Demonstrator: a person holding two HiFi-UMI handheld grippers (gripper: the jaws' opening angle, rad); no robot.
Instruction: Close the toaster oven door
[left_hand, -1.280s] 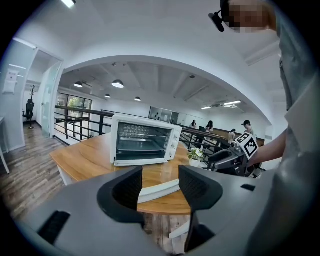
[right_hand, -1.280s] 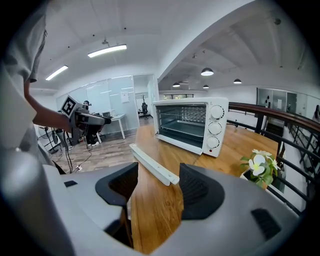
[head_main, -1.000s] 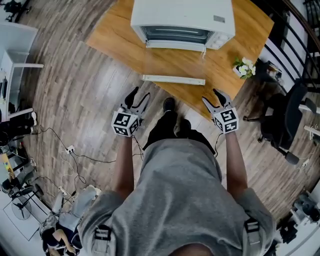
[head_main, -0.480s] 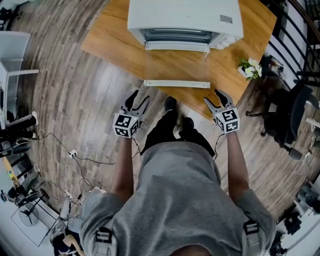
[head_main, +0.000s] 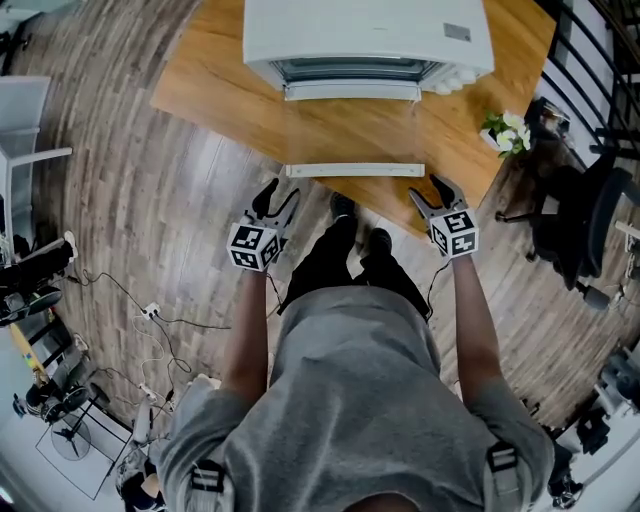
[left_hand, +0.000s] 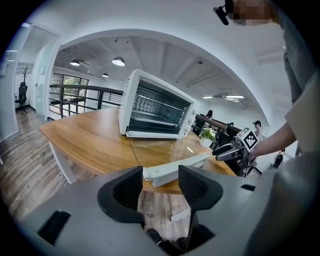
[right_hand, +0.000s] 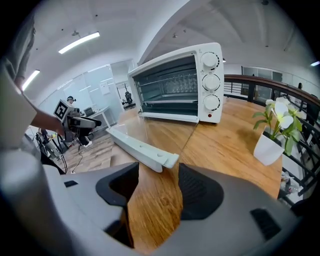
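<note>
A wooden table (head_main: 230, 100) fills the head view's upper centre; the toaster oven (head_main: 368, 30) faces down-frame, its back cut off by the top edge; its door (head_main: 355, 170) lies dropped flat, long axis left-to-right, glass barely discernible; left gripper (head_main: 278, 192) jaws spread, empty; right gripper (head_main: 430, 190) jaws spread, empty, just narrowing slightly.

You are standing before the table (head_main: 225, 100), and the toaster oven (head_main: 368, 35) is sitting on its far side. The oven's door (head_main: 355, 170) is lying open toward you. The potted plant (head_main: 508, 130) is sitting right of the oven. Your left gripper (head_main: 280, 190) and right gripper (head_main: 425, 188) are hanging just short of the door's two ends.
</note>
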